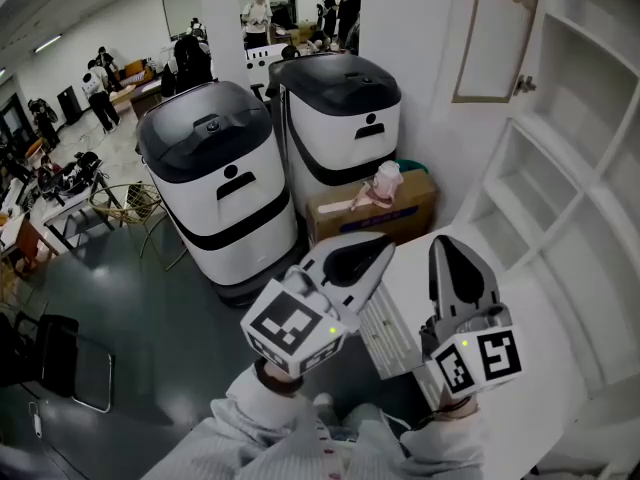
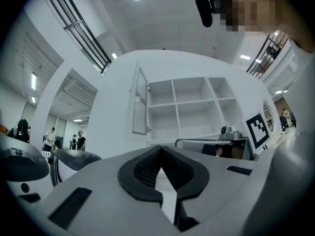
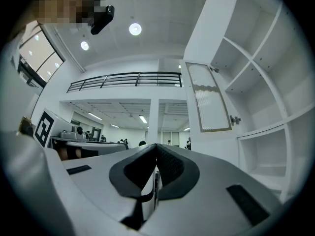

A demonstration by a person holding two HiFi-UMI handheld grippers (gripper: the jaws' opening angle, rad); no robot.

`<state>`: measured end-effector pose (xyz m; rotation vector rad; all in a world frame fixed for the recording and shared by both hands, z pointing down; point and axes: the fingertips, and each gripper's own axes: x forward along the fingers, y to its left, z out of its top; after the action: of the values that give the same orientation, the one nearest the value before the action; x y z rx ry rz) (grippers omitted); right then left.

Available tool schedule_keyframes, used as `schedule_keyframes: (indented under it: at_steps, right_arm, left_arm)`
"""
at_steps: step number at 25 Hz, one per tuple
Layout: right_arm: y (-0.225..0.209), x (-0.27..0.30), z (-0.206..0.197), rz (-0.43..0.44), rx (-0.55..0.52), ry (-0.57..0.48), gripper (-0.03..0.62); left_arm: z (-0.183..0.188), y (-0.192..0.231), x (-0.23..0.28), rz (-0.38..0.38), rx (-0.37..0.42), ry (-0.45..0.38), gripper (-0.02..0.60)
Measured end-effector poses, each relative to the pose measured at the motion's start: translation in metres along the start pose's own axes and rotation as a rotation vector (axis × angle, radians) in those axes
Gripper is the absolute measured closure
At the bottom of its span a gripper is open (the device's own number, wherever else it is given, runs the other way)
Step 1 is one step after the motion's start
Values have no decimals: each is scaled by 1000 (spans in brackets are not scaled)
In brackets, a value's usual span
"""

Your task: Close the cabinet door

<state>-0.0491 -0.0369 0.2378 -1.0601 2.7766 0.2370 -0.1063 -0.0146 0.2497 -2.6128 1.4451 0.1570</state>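
The white cabinet [image 1: 570, 168] with open shelves fills the right of the head view. Its glass-panelled door [image 1: 495, 33] stands swung open at the top, with a small handle [image 1: 523, 85] on its edge. Both grippers are held low in front of me, pointing toward the cabinet and well short of the door. The left gripper [image 1: 372, 252] is shut with nothing in it, and so is the right gripper [image 1: 448, 250]. In the left gripper view the door [image 2: 140, 102] hangs left of the shelves [image 2: 197, 104] beyond the shut left gripper [image 2: 160, 150]. The right gripper view shows the door [image 3: 209, 100] up and right of the right gripper [image 3: 156, 146].
Two white-and-black machines [image 1: 215, 183] [image 1: 345, 118] stand to the left of the cabinet. A cardboard box [image 1: 375, 213] with a pink thing [image 1: 385, 180] on it sits beside them. A wire chair [image 1: 125, 203] and several people are farther left.
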Motion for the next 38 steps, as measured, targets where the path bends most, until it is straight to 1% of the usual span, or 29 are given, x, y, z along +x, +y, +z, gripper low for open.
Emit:
schedule_keyframes:
  at_steps: [4,8,16,24,28,31,35,38]
  right_arm:
    - [-6,13,-9,-15,-2,20,582]
    - [-24,32,-17,-31,0,32,582]
    - [-80,81,-18,-28,-23,12,582]
    - [-133,124,-8,0,-41,-6,582]
    - [-149,132,-9,14,-39,-4,582]
    - [-153,136,-12,31,-39,2,582]
    - [-157,143,-15,35,-43,6,582]
    - [-159,147,-14,19,-48,6,582]
  left_arm:
    - [-7,17,5,-5,-12,2,571]
    - [-17,35,25,-9,-34,9,571]
    - [-21,74,90,-9,-25,-15,571]
    - [-15,103,154,16,-17,-27,571]
    - [-19,112,168,49,-22,-21,571]
    - [-24,116,173,66,-23,-13,571]
    - [-27,120,178,65,-23,-5,571]
    - [-28,126,180,54,-22,-3,571]
